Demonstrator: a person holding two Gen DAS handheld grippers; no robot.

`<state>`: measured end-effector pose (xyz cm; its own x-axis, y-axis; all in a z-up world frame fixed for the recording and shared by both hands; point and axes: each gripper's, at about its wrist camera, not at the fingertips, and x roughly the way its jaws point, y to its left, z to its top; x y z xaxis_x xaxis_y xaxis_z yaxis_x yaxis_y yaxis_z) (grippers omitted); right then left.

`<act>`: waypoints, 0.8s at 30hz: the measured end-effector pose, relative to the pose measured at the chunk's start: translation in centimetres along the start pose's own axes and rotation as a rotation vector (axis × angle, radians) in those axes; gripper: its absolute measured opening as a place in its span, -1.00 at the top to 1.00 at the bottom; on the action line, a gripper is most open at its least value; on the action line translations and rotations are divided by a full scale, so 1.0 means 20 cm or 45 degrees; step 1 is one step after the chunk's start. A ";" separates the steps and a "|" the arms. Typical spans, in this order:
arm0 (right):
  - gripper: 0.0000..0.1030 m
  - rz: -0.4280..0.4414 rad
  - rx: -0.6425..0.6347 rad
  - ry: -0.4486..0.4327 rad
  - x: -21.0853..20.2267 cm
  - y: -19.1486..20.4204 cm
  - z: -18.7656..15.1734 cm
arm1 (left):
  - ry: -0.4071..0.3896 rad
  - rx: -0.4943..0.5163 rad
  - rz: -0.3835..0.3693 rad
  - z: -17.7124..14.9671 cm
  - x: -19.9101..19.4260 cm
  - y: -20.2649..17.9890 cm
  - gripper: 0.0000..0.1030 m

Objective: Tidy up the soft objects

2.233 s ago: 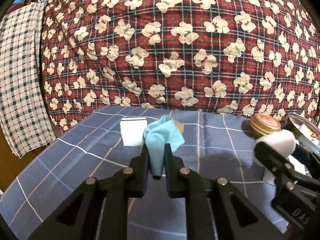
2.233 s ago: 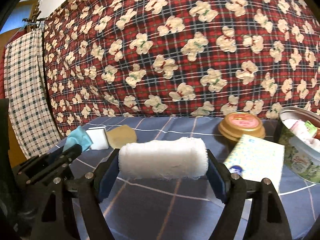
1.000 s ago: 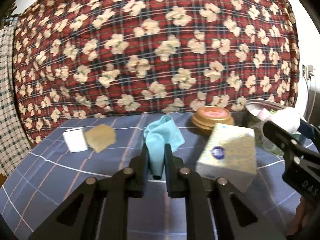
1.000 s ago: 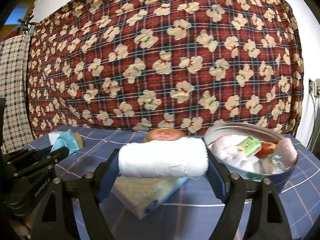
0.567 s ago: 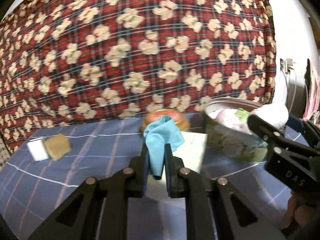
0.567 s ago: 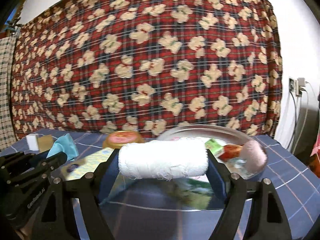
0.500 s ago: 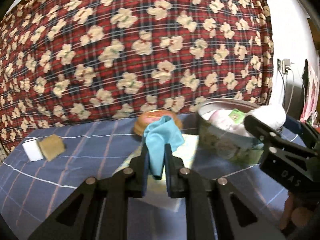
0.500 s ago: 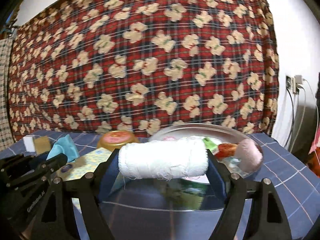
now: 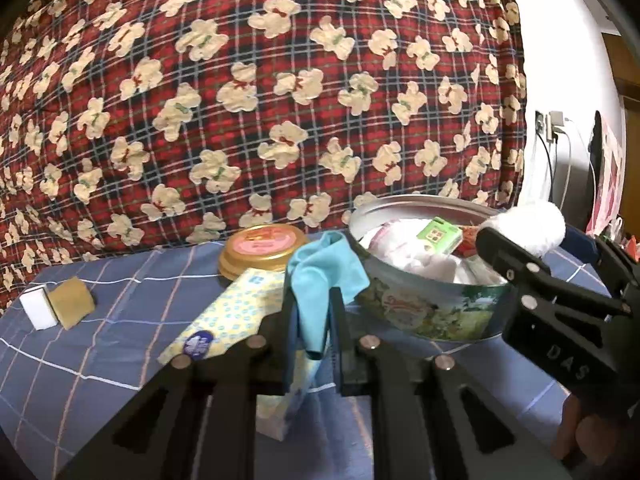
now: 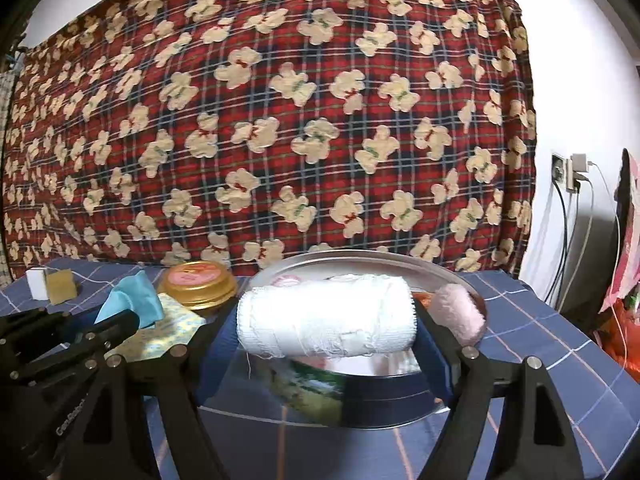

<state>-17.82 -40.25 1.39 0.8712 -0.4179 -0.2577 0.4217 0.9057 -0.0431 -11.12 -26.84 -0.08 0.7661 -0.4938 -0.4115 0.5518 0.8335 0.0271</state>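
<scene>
Left claw [image 9: 314, 320]: matte black plastic, two flat parallel fingers on triangular cut-out arms, silver round screws at the joints. Right claw [image 10: 326, 328]: same black frame, blue pads inside the fingers, silver screws, raised letters "DAS" along one side. Fingertips of a bare hand [image 9: 580, 436] beneath it.

The left gripper [image 9: 314, 322] is clamped on a teal cloth [image 9: 324, 276]. A round tin [image 9: 432, 304] sits just right of the fingers [image 9: 289, 312]; a tissue pack [image 9: 236, 312] lies beneath them.
</scene>
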 end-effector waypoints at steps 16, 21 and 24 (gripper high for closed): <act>-0.59 -0.087 0.009 -0.023 0.02 -0.18 0.02 | -0.025 0.042 -0.109 0.05 0.06 -0.27 0.77; -0.58 -0.118 0.025 -0.029 0.02 -0.26 0.02 | -0.026 0.050 -0.134 0.06 0.07 -0.32 0.77; -0.58 -0.139 0.029 -0.026 0.03 -0.31 0.02 | -0.030 0.047 -0.158 0.06 0.07 -0.35 0.77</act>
<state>-19.79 -46.14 1.95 0.8246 -0.5154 -0.2332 0.5196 0.8530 -0.0480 -13.44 -33.60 0.27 0.6988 -0.5984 -0.3920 0.6539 0.7565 0.0109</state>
